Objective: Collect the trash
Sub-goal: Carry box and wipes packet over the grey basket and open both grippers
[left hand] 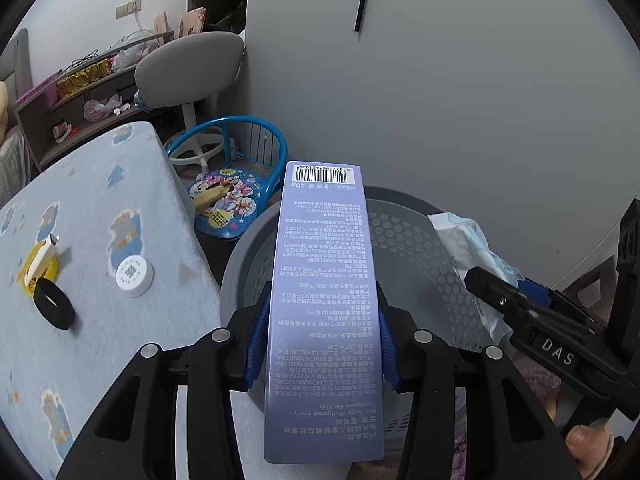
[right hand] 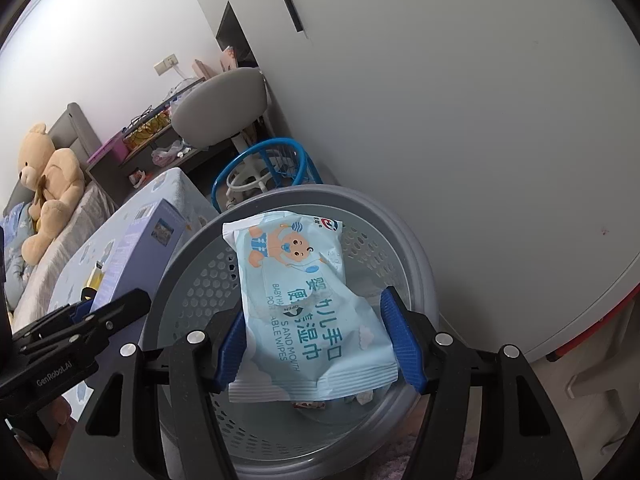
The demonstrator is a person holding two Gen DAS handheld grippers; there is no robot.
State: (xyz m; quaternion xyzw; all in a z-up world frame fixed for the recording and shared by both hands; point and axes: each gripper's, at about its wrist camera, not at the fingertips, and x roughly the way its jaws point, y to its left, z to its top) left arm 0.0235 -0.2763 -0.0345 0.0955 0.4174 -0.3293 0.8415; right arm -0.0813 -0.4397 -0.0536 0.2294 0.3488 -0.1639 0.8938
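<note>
My left gripper (left hand: 322, 324) is shut on a long purple toothpaste box (left hand: 320, 280) and holds it over the near rim of a grey perforated basket (left hand: 404, 240). My right gripper (right hand: 316, 320) stands open around a light blue baby wipes pack (right hand: 304, 300) above the same basket (right hand: 200, 280); the left pad touches the pack, the right pad stands apart from it. The right gripper and pack (left hand: 468, 248) show at the right of the left wrist view. The box (right hand: 132, 248) and left gripper (right hand: 116, 312) show at the left of the right wrist view.
A table with a blue patterned cloth (left hand: 100, 208) carries a white round cap (left hand: 134, 274), a black ring (left hand: 54, 304) and a yellow tape roll (left hand: 38, 268). A small blue child's chair (left hand: 232, 184) stands behind the basket. A white wardrobe (left hand: 460, 80) is close behind.
</note>
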